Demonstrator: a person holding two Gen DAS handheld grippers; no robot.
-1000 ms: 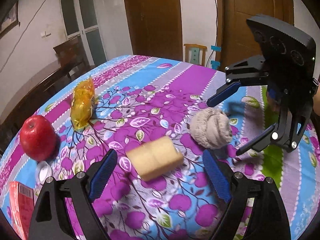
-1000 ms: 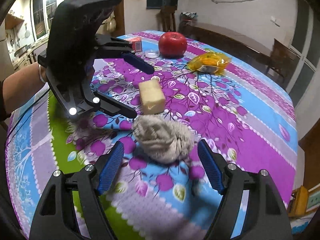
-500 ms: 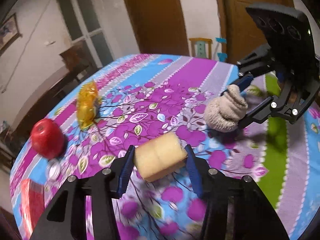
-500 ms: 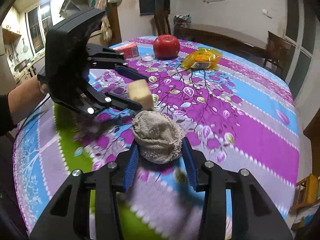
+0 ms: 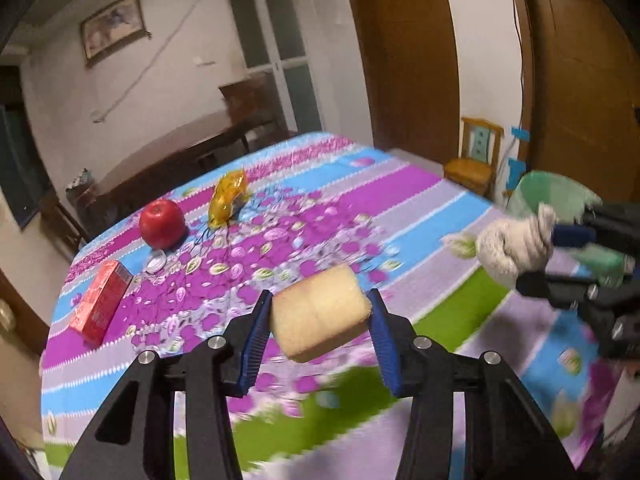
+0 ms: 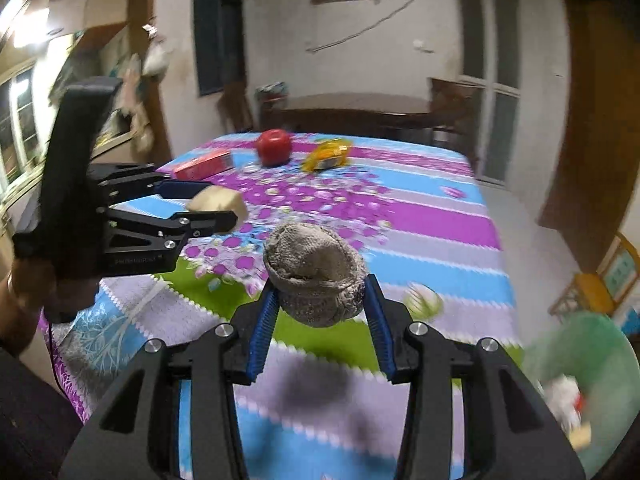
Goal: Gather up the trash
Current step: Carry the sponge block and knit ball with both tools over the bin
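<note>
Over the floral tablecloth (image 5: 400, 200) both grippers are lifted clear, probably so nothing drags on the way to the green bin (image 6: 592, 360) past the table's corner. Left gripper (image 5: 318, 326) is clamped on the yellow sponge (image 5: 320, 312), right gripper (image 6: 320, 312) squeezes the balled-up grey rag (image 6: 316, 276). Apple (image 5: 162, 223), wrapper (image 5: 228, 196) and red box (image 5: 102, 302) sit behind on the cloth.

Indoor lighting was dim and warm. A bright ceiling lamp (image 6: 28, 26) glared upper left in the right wrist view. Both views showed motion blur, worst along the lower tablecloth (image 5: 320, 420), with fisheye bending and dark corners.
</note>
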